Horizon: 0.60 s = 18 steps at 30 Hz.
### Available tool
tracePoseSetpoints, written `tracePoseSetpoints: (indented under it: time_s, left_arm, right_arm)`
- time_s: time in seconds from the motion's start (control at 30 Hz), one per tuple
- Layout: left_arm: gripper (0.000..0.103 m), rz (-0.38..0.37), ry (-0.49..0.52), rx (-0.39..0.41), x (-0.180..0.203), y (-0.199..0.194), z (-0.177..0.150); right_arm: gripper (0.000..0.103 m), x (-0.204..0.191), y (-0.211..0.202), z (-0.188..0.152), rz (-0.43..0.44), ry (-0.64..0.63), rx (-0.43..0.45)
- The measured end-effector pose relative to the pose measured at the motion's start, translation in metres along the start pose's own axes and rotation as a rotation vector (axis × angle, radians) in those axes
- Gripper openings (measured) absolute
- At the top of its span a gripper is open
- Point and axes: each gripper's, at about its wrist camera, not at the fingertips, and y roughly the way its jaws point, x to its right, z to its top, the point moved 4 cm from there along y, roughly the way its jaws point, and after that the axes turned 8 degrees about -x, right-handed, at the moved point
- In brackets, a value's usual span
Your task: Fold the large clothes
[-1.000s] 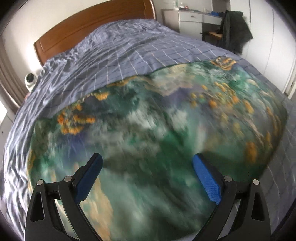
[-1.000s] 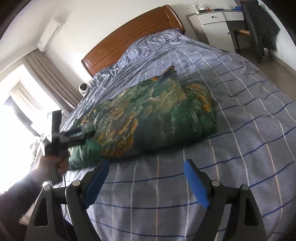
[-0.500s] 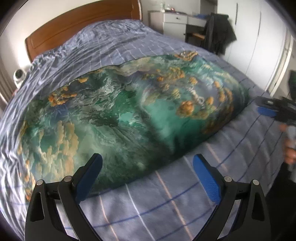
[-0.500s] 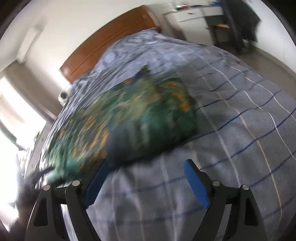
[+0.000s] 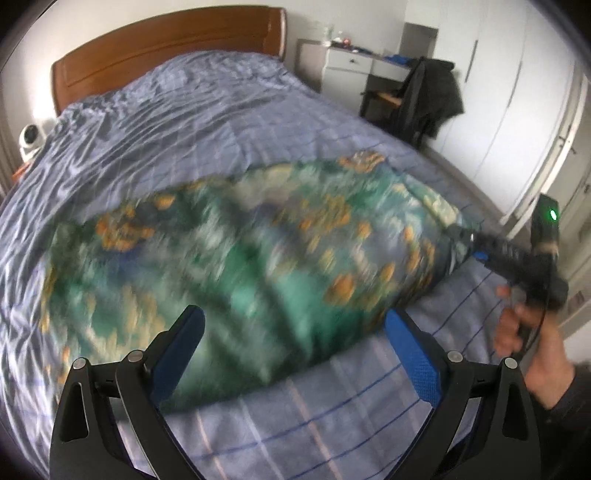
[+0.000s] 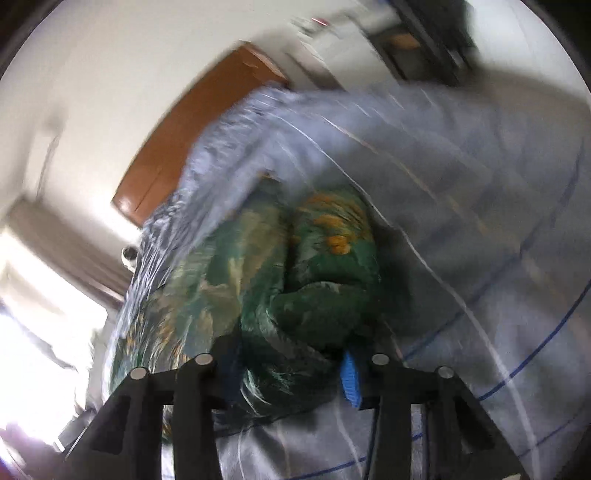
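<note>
Right wrist: garment [image 6: 295, 295] bunched between fingers [image 6: 349, 380].

A wide bed [image 5: 192, 122] fills most of the room, covered with a grey-blue checked sheet [image 5: 258, 435] that is wrinkled near the top. Behind it stands a brown wooden headboard [image 5: 166, 48] against a plain white wall [image 5: 33, 33]. To the side of the headboard there is a white desk with drawers [image 5: 351, 66], with small things on top that are too blurred to name. A chair [image 5: 391, 103] beside it carries a dark jacket [image 5: 432, 96] over its back. White wardrobe doors [image 5: 517, 110] line the far side. From the right wrist view, strong daylight comes through a window [image 6: 33, 332] with a beige curtain [image 6: 62, 243].
</note>
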Motion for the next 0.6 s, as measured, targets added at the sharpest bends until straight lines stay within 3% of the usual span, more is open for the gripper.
tracePoseSetpoints:
  time_s: [0.07, 0.17, 0.27, 0.37, 0.47, 0.6]
  left_arm:
    - [0.099, -0.049, 0.017, 0.021, 0.008, -0.006, 0.029]
    - [0.099, -0.162, 0.038, -0.012, 0.021, -0.004, 0.064]
    - [0.098, -0.342, 0.071, -0.135, 0.039, 0.003, 0.098]
    - [0.098, -0.438, 0.081, -0.19, 0.043, -0.003, 0.114]
    - [0.099, -0.465, 0.074, -0.173, 0.035, -0.021, 0.119]
    - [0.099, -0.333, 0.111, -0.199, 0.024, -0.029, 0.109]
  right_arm:
    - [0.041, -0.027, -0.016, 0.001, -0.008, -0.115, 0.048]
    - [0.041, -0.072, -0.038, 0.0, -0.015, -0.291, 0.112]
    - [0.041, -0.121, -0.054, -0.008, -0.013, -0.477, 0.159]
    - [0.041, -0.167, -0.064, -0.021, -0.007, -0.654, 0.192]
    - [0.041, -0.2, -0.068, -0.044, -0.021, -0.815, 0.21]
    - [0.041, -0.241, -0.06, -0.079, -0.035, -1.031, 0.222]
